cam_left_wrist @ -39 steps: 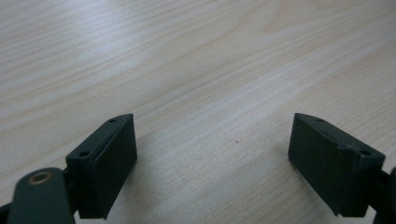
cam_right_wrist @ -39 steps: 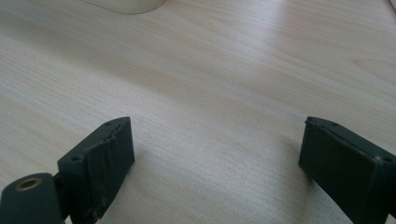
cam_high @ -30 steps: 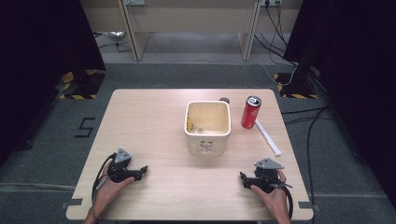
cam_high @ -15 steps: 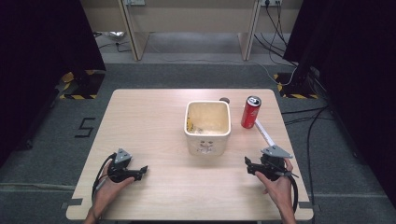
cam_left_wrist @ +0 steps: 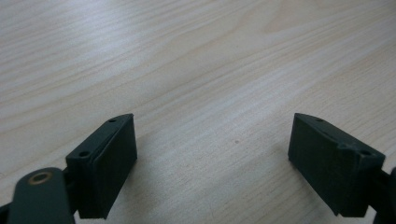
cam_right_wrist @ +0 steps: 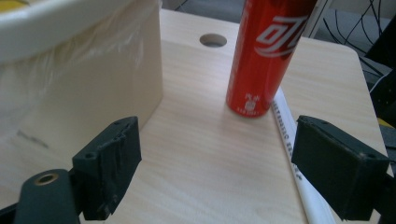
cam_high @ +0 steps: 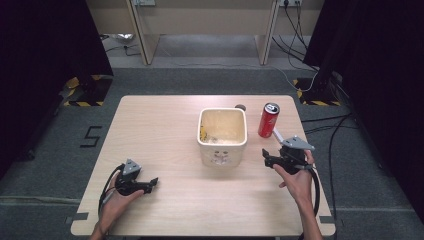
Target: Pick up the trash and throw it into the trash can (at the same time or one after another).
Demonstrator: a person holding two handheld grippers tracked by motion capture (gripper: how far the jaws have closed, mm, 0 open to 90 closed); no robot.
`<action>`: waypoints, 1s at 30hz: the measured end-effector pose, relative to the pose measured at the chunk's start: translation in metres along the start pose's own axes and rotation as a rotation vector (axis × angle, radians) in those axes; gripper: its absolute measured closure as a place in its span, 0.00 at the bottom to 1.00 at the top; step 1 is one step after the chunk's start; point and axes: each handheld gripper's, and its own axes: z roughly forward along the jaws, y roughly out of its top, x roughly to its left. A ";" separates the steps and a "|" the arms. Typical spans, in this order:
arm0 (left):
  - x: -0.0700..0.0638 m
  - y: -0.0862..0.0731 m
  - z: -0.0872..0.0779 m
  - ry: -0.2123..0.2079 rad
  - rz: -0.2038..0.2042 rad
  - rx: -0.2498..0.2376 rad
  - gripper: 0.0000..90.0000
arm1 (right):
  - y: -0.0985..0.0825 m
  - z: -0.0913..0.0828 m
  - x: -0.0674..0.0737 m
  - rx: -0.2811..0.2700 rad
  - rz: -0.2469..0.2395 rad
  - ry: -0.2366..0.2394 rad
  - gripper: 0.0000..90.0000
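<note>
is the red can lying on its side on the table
No, the red can stands upright on the table, beside the white tub.

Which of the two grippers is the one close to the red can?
The right gripper, open and raised beside the bin, facing the can. The left gripper sits far off near the table's front edge.

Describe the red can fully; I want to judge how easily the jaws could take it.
The red can is a slim, tall metal drink can with white lettering and a silver top with a pull tab. It stands upright on the table, right of the cream bin, apart from it. A white stick-like item lies right by its base. The open right gripper faces it without touching.
</note>
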 end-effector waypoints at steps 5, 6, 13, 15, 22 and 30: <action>0.000 0.000 0.000 0.000 0.000 0.000 0.16 | 0.020 0.009 -0.009 -0.027 0.014 -0.001 0.17; 0.000 0.000 0.000 0.000 0.000 0.000 0.16 | 0.022 0.011 -0.010 -0.024 0.011 -0.003 0.17; 0.000 0.000 0.000 0.000 0.000 0.000 0.16 | 0.032 0.027 -0.018 -0.014 0.025 -0.029 0.17; 0.000 0.000 0.000 0.000 0.000 0.000 0.16 | 0.033 0.029 -0.020 -0.017 0.029 -0.032 0.17; 0.000 0.000 0.000 0.000 -0.001 0.000 0.16 | 0.041 0.044 -0.025 -0.023 0.042 -0.039 0.17; 0.000 0.000 0.000 0.000 -0.002 -0.002 0.16 | 0.046 0.072 -0.035 0.004 0.063 -0.069 0.17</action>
